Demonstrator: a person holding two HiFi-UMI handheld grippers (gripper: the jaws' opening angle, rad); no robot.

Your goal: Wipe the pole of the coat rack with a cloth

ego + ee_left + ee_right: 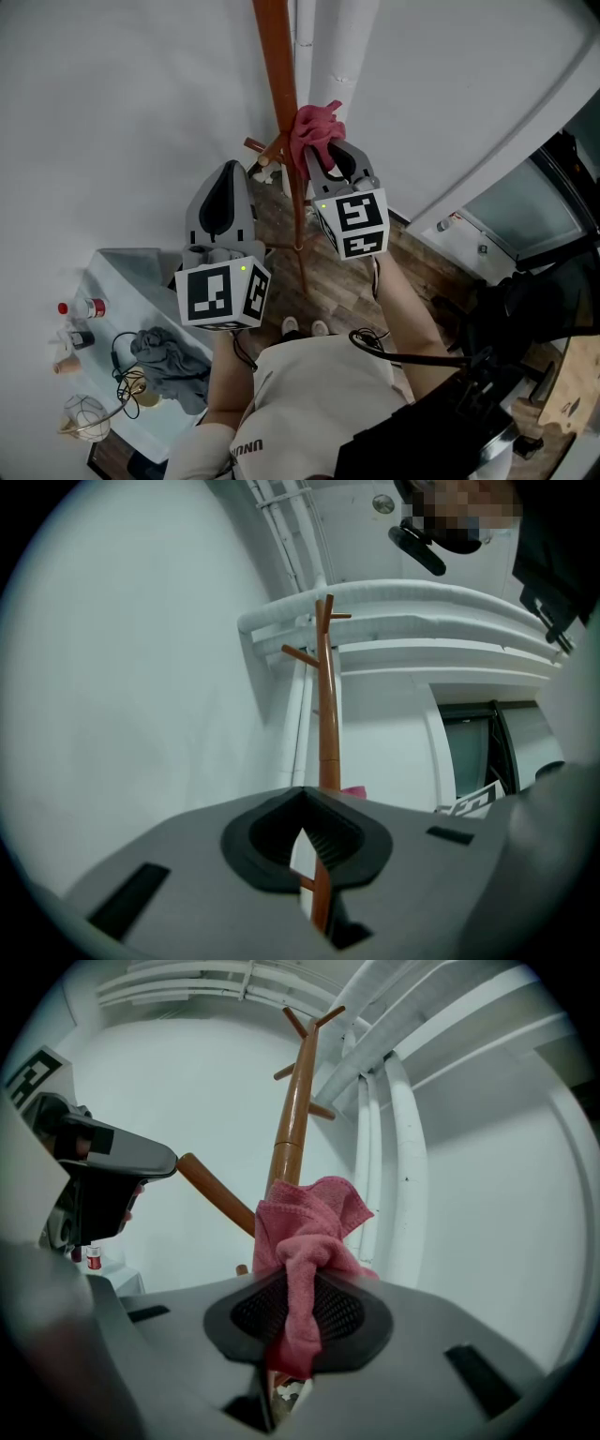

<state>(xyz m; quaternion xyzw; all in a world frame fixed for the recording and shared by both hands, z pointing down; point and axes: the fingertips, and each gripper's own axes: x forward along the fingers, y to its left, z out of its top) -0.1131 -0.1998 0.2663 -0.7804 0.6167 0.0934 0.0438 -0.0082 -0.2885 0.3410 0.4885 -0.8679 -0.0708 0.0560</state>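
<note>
The coat rack's orange-brown pole (pixel 278 75) runs from the top of the head view down to the wooden floor. A pink cloth (pixel 312 129) is bunched against the pole's right side, with my right gripper (pixel 328 155) shut on it. In the right gripper view the cloth (pixel 305 1232) hangs out of the right gripper (pixel 292 1312) and touches the pole (pixel 291 1129). My left gripper (pixel 223 192) is left of the pole, apart from it and holding nothing. Its jaws look shut, and in the left gripper view (pixel 302 841) the pole (pixel 326 714) rises beyond them.
White pipes (pixel 328 37) run up the wall just behind the pole. A slanted peg (pixel 216 1190) sticks out left of the pole. A low table (pixel 117 267) at lower left holds a grey garment (pixel 169 361), a small bottle (pixel 89 307) and cables. Dark equipment stands at right.
</note>
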